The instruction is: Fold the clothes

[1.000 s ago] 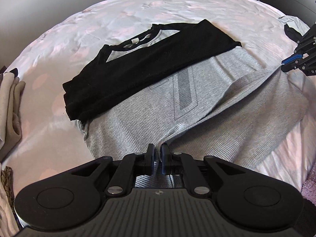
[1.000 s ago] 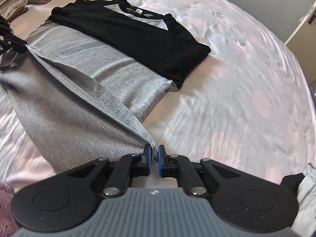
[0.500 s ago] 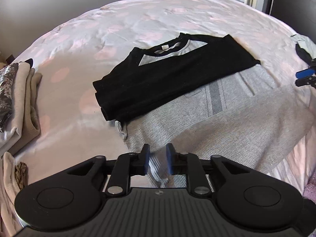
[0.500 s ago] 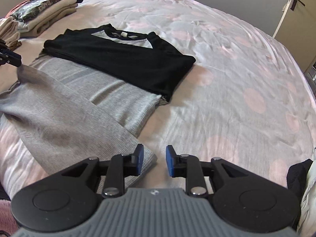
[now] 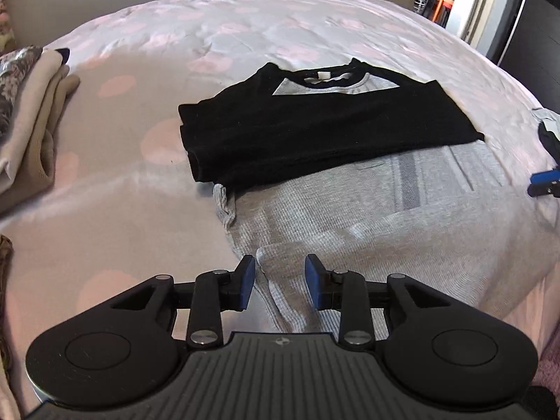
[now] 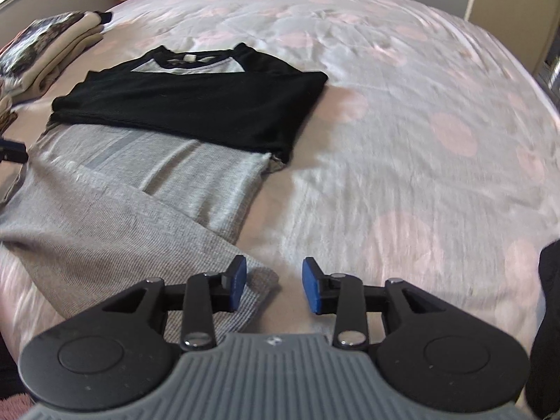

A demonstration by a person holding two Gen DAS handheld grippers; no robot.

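Shirt: grey ribbed shirt (image 5: 367,231) with black sleeves (image 5: 315,133) lies flat on the bed (image 5: 245,35), collar at the far side, sleeves folded across the chest, lower hem folded up toward the middle.
Left gripper: (image 5: 280,281) jaws opening, blue pads clear of the cloth; a corner of the grey hem lies loose between them, not pinched.
Right gripper: (image 6: 274,285) jaws opening, pads apart; opposite hem corner lies just beside the left-hand pad, nothing pressed.
Cross view: right gripper's blue tip shows at the right edge of the left wrist view, just off the shirt's side.
Bedding: pale cover with pink dots, wrinkled.
Stack: folded beige and patterned clothes (image 6: 52,52) at the far left of the bed, well apart from the shirt.
Other: dark garment (image 6: 549,315) at the right edge, partly out of view.
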